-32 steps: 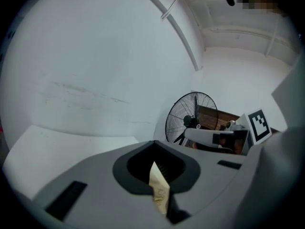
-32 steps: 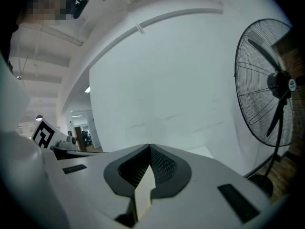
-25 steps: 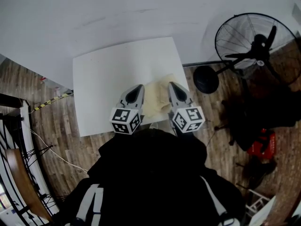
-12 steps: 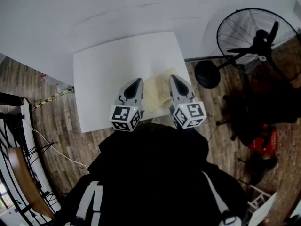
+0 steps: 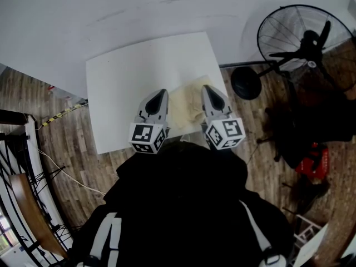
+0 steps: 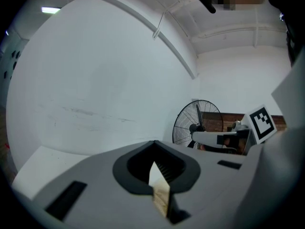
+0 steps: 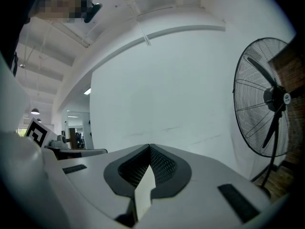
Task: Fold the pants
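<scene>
Closest in, the person's black top (image 5: pixel 178 204) is filling the bottom of the head view. Just past it, the two grippers are sticking out side by side over the near edge of the table (image 5: pixel 128 82). Each one is showing its marker cube (image 5: pixel 149 138) toward the camera.

The left gripper (image 5: pixel 162 94) is squeezing its jaws tight together. In the left gripper view, a thin strip of cream cloth (image 6: pixel 160 191) is sitting pinched between them. The right gripper (image 5: pixel 206 88) is doing the same thing. Its jaws are clamping down on a pale fold of cloth (image 7: pixel 143 194) too. So both grippers are gripping the pants (image 5: pixel 186 107).

The rest of the pants is bunching up in a soft cream heap between the two grippers. The heap is sitting over the near right part of the white table. The other parts of the table top are showing bare and white.

Beyond the table, a big white wall (image 5: pixel 167 10) is rising up. To the right of the table, a black fan (image 5: pixel 303 38) is standing on the brown wood floor (image 5: pixel 61 149), with its round foot near the table's corner. Further right, a small red thing (image 5: pixel 308 168) is lying on the floor among dark shapes that are too dim to make out.
</scene>
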Demonstrator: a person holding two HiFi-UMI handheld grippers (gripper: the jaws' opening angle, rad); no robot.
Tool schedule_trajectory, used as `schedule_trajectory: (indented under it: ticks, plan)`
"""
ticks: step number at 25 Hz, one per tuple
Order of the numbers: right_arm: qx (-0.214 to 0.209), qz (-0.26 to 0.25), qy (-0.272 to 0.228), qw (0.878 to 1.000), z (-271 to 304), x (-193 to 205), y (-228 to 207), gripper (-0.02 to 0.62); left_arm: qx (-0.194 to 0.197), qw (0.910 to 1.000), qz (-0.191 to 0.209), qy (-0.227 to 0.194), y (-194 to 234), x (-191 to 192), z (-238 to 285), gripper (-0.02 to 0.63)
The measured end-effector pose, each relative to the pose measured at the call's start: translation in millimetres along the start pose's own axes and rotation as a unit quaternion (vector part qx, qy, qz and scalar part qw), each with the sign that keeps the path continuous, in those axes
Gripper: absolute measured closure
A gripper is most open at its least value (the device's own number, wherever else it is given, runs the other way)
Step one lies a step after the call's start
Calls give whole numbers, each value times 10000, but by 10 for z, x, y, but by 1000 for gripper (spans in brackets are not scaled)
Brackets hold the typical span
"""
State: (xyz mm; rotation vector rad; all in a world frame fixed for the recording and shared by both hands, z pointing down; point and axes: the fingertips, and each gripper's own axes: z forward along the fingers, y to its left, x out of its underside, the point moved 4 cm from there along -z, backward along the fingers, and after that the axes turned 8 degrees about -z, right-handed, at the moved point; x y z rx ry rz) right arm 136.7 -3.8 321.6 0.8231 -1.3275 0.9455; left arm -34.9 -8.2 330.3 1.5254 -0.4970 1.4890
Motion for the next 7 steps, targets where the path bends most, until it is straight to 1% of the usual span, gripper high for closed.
schedule_trajectory:
  ticks: [4, 7]
  plan:
    - [19, -14, -66, 10000, -12, 4, 24, 591, -15, 10000, 30, -75, 18, -19, -26, 603]
    - [-2, -139, -195, 9997, -5, -28, 50, 591, -41, 9998, 70, -162, 40, -43, -29, 603]
